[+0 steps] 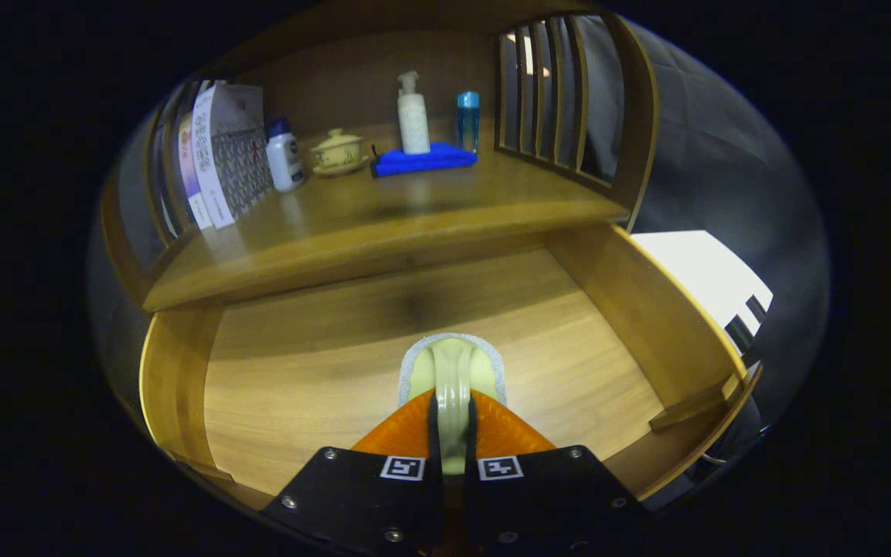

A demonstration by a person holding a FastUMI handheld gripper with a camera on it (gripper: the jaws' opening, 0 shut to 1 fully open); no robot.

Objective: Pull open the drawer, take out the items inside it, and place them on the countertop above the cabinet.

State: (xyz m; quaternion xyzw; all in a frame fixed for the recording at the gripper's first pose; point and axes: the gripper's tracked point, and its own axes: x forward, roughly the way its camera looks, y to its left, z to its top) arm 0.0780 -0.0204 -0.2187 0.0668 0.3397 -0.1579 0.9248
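Drawer (275,387) stood pulled open, otherwise bare. Countertop (414,205) above, at 12 o'clock, already carried blue cloth (424,160), pump bottle (413,116). Gripper (453,410) pinched pale green sponge (453,371) between both fingers, over the drawer floor; placing judged left.

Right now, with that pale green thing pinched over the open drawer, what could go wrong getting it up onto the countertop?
1. The hand-held gripper pinches only a thin edge of the pale green item, so it could slip and fall back into the drawer.
2. Lifting it, the item might catch the countertop lip overhanging the drawer.
3. The pump bottle and lidded cup could get knocked when placing.
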